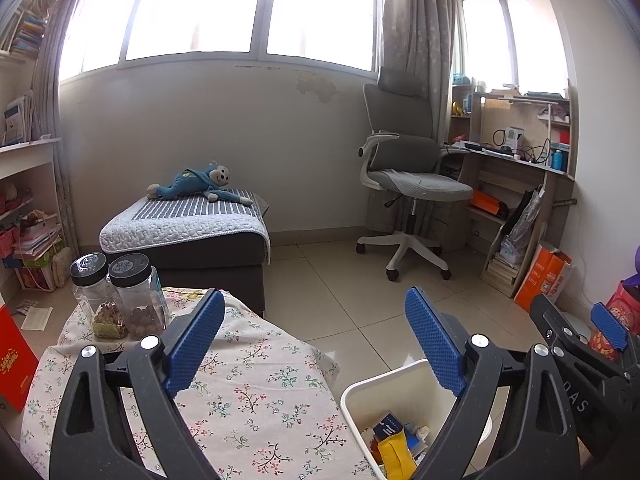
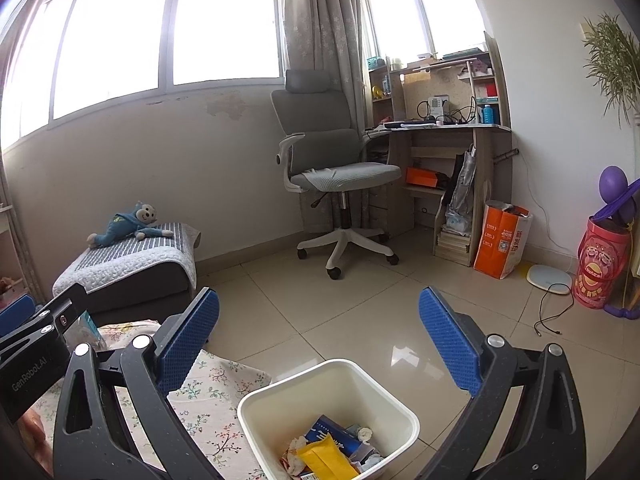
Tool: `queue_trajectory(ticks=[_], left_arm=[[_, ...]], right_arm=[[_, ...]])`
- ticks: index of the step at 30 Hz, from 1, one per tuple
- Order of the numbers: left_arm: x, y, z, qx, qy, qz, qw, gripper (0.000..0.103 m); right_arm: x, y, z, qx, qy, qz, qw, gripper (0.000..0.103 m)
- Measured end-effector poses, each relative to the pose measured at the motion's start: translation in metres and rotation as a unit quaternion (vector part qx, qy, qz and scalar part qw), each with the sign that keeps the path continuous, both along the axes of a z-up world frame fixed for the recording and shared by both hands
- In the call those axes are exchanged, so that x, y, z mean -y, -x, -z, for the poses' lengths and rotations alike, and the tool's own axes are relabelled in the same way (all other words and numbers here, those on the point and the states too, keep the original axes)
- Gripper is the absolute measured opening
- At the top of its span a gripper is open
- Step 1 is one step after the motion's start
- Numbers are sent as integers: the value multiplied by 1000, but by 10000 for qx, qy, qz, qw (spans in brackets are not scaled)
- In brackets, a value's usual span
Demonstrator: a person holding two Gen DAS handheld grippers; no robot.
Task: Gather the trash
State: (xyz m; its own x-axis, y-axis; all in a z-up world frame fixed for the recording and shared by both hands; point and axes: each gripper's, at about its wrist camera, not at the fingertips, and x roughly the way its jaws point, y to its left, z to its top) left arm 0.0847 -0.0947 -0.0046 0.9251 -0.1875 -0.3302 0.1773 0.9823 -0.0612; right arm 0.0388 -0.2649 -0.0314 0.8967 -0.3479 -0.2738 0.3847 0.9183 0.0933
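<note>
A white trash bin [image 2: 400, 414] stands on the tiled floor beside a low table. Inside it lie a yellow packet [image 2: 326, 458], a blue carton [image 2: 332, 430] and crumpled paper. My right gripper [image 2: 319, 320] hangs open above the bin with nothing between its blue pads. In the left wrist view the bin [image 1: 352, 400] sits at the lower right. My left gripper [image 1: 315, 322] is open too, over the table's edge and the bin, holding nothing. The right gripper [image 1: 572, 328] shows at the right of that view.
The table wears a floral cloth [image 1: 248, 392] and carries two black-lidded jars [image 1: 124, 300]. A red box [image 1: 14, 360] stands at its left. Behind are a padded bench with a toy monkey [image 1: 196, 184], a swivel chair [image 2: 340, 176], a desk [image 2: 448, 128], an orange bag [image 2: 500, 240] and a floor cable [image 2: 552, 312].
</note>
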Motion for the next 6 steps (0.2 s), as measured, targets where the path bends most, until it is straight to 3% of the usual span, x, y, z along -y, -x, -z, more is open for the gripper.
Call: queue_trajectory(ticks=[6], left_arm=[[-4, 3, -5, 59, -7, -157, 9999, 96]], right_arm=[[-4, 0, 0, 66, 84, -16, 9999, 96]])
